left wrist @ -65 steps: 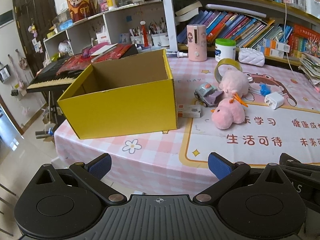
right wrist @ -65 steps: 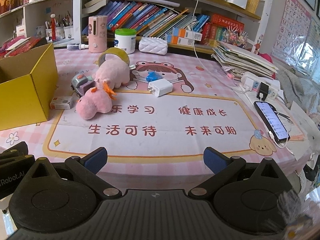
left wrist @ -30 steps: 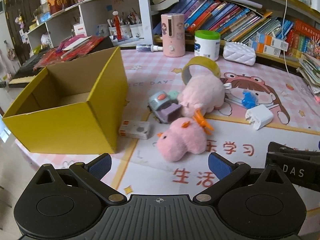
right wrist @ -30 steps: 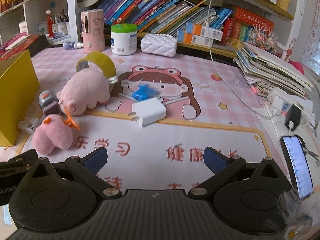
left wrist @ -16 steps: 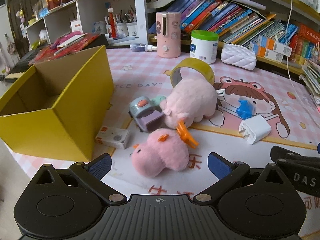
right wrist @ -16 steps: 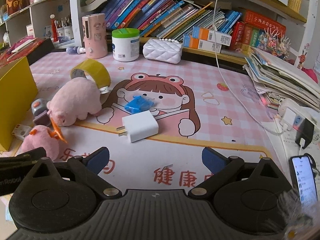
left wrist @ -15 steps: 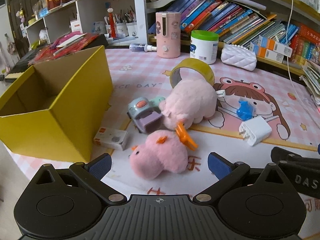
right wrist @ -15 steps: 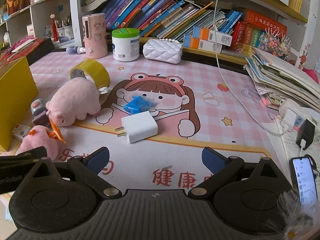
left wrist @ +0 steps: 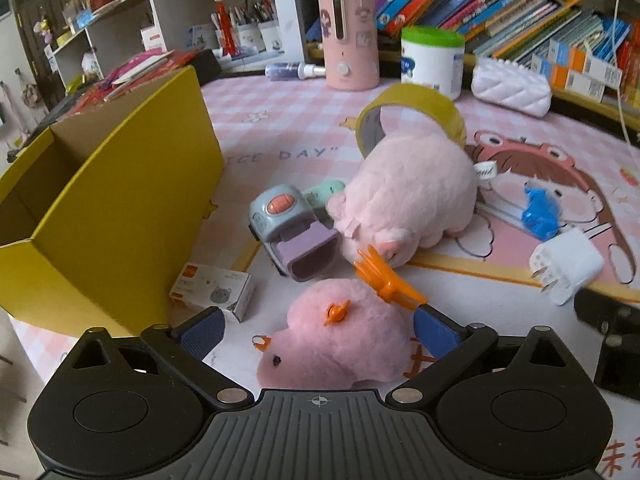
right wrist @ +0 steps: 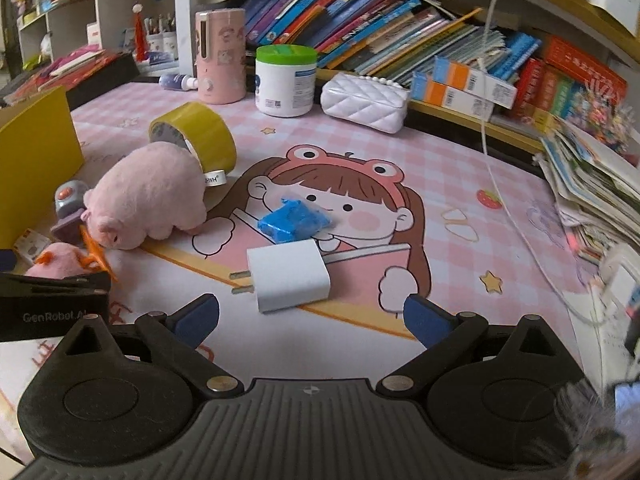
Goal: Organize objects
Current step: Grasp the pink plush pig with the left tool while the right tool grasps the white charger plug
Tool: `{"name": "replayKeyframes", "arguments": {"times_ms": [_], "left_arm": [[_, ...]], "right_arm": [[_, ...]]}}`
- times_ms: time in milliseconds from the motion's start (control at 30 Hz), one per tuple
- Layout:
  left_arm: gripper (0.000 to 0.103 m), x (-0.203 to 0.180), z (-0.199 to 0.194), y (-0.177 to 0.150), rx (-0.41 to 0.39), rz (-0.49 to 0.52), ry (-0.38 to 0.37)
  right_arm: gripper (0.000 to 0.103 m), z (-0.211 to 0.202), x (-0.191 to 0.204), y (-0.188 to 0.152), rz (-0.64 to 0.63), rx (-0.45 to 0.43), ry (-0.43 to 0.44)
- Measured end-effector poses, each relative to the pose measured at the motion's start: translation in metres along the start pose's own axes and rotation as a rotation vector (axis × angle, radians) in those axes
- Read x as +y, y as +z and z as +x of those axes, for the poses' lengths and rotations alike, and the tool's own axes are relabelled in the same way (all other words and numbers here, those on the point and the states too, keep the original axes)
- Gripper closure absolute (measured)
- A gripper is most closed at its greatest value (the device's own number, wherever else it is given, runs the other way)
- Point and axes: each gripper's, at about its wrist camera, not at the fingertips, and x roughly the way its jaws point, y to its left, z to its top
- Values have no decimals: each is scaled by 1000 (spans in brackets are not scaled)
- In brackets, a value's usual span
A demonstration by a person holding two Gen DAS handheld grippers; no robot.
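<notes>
Between our left gripper's [left wrist: 318, 330] blue pads lies the small pink plush chick [left wrist: 340, 340], at six o'clock of that view. The jaws are closing from nearly full width and do not press it yet. We judge it light and squashy, so the pads should bite across its round body, clear of the stiff orange plastic comb [left wrist: 386, 280] at its one o'clock. At ten o'clock the yellow cardboard box [left wrist: 116, 216] stands open, the likely destination. At twelve o'clock of the chick rests the bigger pink plush pig [left wrist: 408, 196], touching a toy car [left wrist: 288, 228].

Our right gripper [right wrist: 312, 320] has its fingers wide apart, holding nothing. The white charger plug [right wrist: 290, 274] lies just ahead at twelve o'clock: hard, smooth, likely slippery, best gripped across its flat sides, away from the prongs.
</notes>
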Motion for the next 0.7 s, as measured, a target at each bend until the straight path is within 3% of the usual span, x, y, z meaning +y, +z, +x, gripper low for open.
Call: {"name": "replayKeyframes", "arguments": {"times_ms": [100,200,400,700], "left_arm": [[8,2,6,1,26,0,2],[24,5,8,1,55,-9,-26],[25,10,0,2,87,-11,-83],[25,22,-35,6,4,-51,-152]], "right_arm": [[8,11,-1,4,-26,-8,13],[14,24,-1,9,-51,-7,31],[15,46,3,14,-78,34,78],[23,62,10,14,-76,56,119]]}}
